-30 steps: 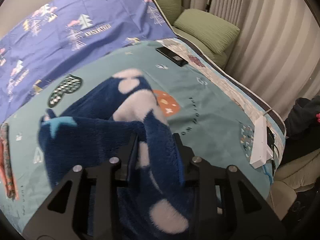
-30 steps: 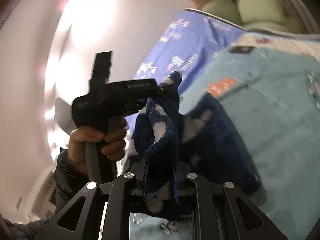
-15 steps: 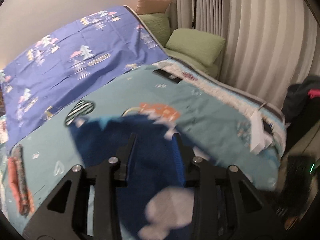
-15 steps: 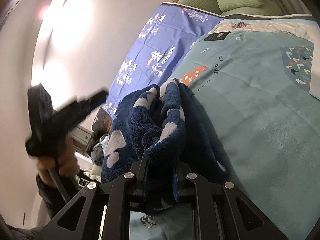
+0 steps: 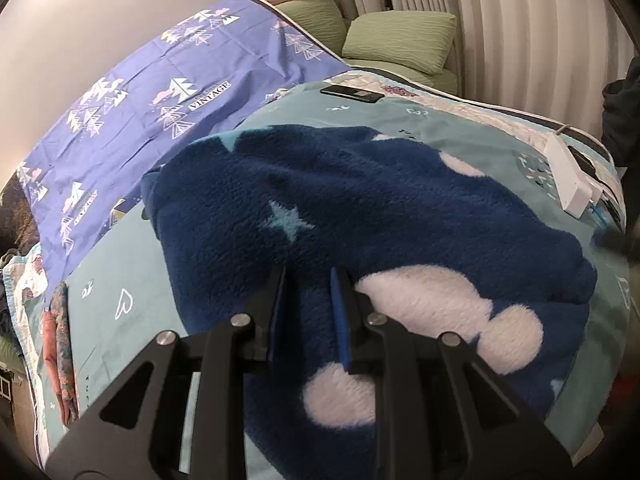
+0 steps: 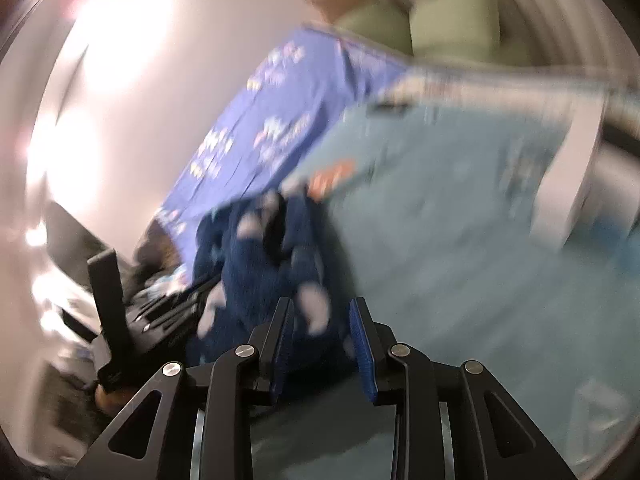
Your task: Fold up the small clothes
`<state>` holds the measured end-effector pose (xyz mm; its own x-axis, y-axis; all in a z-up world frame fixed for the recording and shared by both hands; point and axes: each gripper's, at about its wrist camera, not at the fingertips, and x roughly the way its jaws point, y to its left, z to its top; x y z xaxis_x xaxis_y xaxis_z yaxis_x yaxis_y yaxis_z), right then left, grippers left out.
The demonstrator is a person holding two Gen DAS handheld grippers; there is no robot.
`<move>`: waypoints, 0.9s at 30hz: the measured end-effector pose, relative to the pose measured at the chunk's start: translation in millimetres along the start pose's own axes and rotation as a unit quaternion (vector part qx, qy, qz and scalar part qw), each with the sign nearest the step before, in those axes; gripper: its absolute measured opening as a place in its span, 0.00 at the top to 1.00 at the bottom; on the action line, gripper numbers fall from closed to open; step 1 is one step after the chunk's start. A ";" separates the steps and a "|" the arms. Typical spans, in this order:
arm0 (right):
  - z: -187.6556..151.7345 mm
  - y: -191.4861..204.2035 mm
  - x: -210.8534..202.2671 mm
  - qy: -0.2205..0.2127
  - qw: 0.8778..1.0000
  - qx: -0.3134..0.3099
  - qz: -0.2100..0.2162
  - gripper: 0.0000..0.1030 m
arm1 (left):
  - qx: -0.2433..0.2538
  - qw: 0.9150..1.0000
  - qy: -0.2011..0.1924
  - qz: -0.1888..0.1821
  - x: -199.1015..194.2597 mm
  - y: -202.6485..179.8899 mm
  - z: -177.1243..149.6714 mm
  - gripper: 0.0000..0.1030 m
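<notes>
A dark blue fleece garment [image 5: 360, 208] with white clouds and pale stars lies spread on the teal blanket [image 5: 120, 280]. My left gripper [image 5: 310, 312] is at its near edge, shut on a fold of the fleece. In the blurred right wrist view the garment [image 6: 260, 272] is bunched ahead. My right gripper [image 6: 322, 320] has its jaws apart with fleece between them; I cannot tell whether they grip it. The other handheld gripper [image 6: 132, 312] shows at the left.
A purple patterned sheet [image 5: 140, 92] covers the far side of the bed. Green pillows [image 5: 396, 40] lie at the head. A black phone [image 5: 352, 93] and a white power strip [image 5: 568, 180] rest on the blanket. A folded orange cloth [image 5: 60, 352] lies at the left edge.
The garment went from hanging bunched between both grippers to lying spread flat on the blanket. The right gripper's jaws have widened and it has swung away fast, blurring its view.
</notes>
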<state>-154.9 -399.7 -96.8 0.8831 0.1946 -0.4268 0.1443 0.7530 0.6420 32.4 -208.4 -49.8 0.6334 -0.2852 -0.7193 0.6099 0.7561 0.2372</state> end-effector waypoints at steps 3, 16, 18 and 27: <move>13.5 29.5 4.5 0.006 0.998 -0.058 0.023 0.71 | -0.004 1.000 -0.006 -0.004 -2.7 1.1 -2.6 0.78; -4.8 3.3 91.0 0.131 0.991 -0.007 -0.008 0.73 | -0.007 1.000 -0.015 0.004 1.7 -8.2 -5.1 0.78; -5.6 -7.6 87.4 0.134 0.991 0.017 0.000 0.73 | -0.005 1.000 -0.023 0.000 2.3 -14.7 -5.4 0.78; 6.2 41.5 55.9 0.104 0.991 -0.077 -0.046 0.70 | -0.033 0.999 -0.021 -0.018 -18.1 4.5 -3.5 0.77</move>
<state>-96.8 -361.5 -90.1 0.7559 0.2341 -0.6113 0.1361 0.8573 0.4966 22.1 -197.8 -38.0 0.6323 -0.3369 -0.6977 0.6012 0.7813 0.1676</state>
